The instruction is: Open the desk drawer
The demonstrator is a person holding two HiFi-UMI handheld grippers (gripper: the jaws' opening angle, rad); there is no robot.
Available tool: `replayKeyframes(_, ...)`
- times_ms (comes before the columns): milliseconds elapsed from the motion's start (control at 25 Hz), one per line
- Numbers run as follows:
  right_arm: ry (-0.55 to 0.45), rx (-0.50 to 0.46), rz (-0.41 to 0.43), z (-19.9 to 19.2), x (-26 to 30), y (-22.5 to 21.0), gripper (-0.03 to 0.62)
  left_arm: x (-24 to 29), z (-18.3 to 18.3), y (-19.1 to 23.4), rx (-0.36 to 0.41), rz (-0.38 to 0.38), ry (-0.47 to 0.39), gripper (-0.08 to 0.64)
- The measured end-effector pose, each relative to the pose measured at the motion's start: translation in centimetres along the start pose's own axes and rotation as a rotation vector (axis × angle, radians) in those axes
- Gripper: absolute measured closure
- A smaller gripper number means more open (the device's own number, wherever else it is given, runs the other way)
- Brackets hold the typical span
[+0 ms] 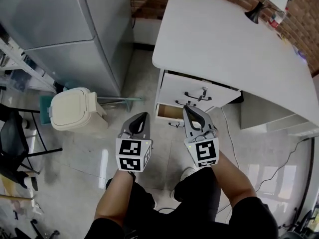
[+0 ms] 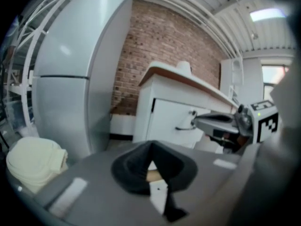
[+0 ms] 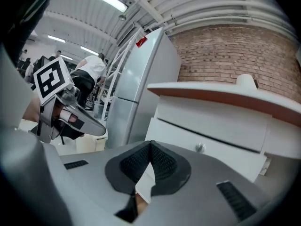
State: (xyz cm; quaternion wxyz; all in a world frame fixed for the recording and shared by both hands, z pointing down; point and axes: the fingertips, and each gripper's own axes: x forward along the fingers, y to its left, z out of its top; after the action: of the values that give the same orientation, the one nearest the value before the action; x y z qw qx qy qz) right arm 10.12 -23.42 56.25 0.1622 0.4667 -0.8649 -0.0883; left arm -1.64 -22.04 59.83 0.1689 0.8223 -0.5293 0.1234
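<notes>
1. The desk [image 1: 224, 39] stands at the far right. One lower drawer [image 1: 168, 112] is partly out, its wood interior showing.
2. The right gripper [image 1: 189, 111], jaws clenched on nothing, sits just beside that drawer's front, probably placed to work the handle.
3. The left gripper [image 1: 143, 116], also closed and empty, hangs left of the drawers, apparently kept out of the way.

Lower white desk drawer [image 1: 167, 112] is sitting partly pulled out beneath the bench [image 1: 224, 39], its wood interior showing and its black handle facing outward.
</notes>
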Motion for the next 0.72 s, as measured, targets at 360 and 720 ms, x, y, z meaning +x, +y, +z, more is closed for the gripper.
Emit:
replayKeyframes(360, 0.037, 0.105, 0.063, 21.4, -5.7, -2.4, 0.594, -10.7, 21.5, -3.0, -0.014, 0.015, 0.014, 0.563)
replayKeyframes(720, -0.025, 0.165, 0.035, 37.6, -9.5, -7.5, 0.594, -18.2, 37.8, -6.5, 0.037, 0.061, -0.045, 0.563)
